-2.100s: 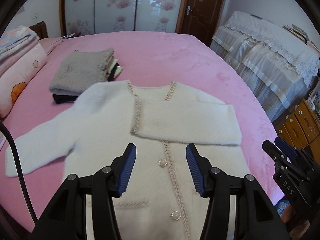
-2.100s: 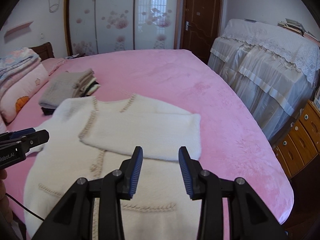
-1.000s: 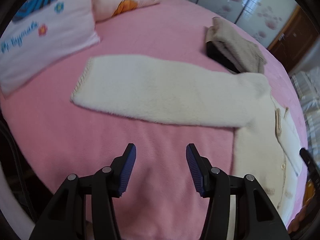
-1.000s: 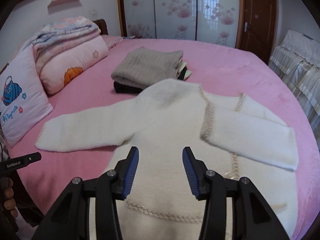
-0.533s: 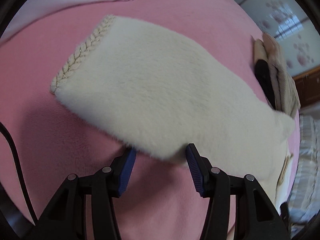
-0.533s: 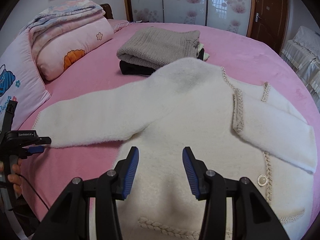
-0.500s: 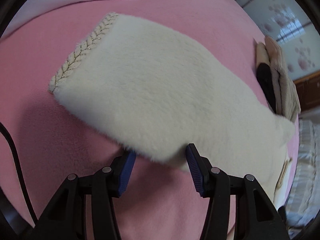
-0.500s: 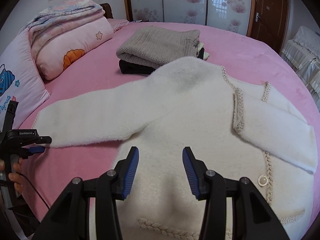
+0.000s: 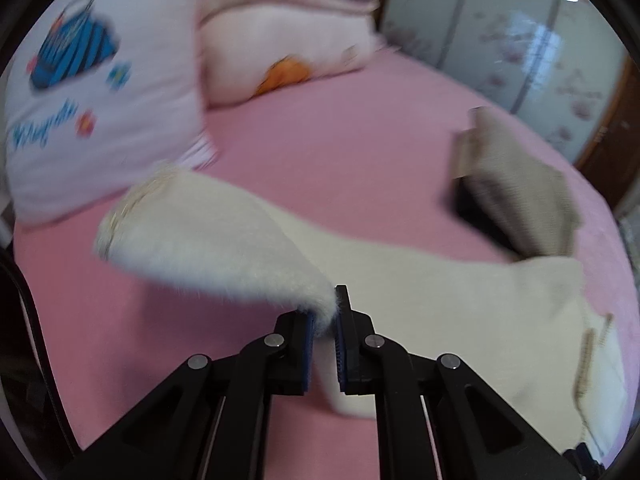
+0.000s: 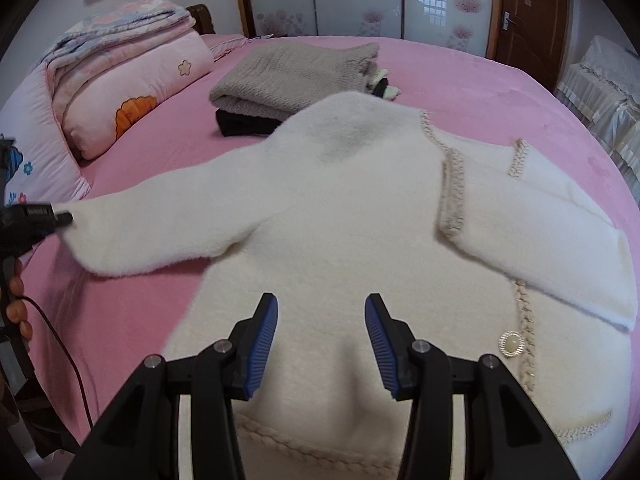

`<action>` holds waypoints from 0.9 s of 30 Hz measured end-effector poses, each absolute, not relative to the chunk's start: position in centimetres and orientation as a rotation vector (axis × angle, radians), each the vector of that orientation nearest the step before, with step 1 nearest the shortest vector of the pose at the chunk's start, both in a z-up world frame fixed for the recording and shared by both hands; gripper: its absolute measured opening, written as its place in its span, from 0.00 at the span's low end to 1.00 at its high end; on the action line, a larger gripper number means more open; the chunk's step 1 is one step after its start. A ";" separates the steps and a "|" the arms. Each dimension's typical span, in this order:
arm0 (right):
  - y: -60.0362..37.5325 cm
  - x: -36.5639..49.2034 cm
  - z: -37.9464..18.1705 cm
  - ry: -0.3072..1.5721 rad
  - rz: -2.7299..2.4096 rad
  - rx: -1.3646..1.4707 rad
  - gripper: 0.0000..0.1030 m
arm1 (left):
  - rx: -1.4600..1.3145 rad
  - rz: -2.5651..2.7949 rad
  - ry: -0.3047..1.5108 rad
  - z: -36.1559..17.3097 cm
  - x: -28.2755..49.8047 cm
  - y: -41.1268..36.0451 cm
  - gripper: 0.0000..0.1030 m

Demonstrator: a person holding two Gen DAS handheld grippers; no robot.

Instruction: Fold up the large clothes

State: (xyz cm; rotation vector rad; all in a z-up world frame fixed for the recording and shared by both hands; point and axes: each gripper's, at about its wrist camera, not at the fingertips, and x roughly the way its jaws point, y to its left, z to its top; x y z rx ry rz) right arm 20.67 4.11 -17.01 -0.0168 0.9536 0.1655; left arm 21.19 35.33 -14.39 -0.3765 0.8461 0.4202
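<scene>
The left gripper [image 9: 324, 330] has just closed its jaws and now pinches the near edge of the white cardigan's sleeve [image 9: 208, 236], lifting it off the pink bed [image 9: 340, 152]. The right gripper [image 10: 320, 344] hovers with its jaws apart over the white cardigan [image 10: 340, 220], whose body lies flat just beyond the fingertips, nothing between them. Farther off sit a folded grey sweater [image 10: 292, 72] and pillows [image 10: 132, 100] at the left.

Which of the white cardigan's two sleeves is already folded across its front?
The sleeve on the picture's right in the right wrist view lies folded across the cardigan's buttoned front. The other sleeve stretches out over the pink bed, pinched in the left gripper.
</scene>
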 end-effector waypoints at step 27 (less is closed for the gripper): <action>-16.6 17.7 -18.5 0.961 -0.082 0.322 0.45 | -0.039 -0.279 1.094 -19.1 22.9 2.8 0.53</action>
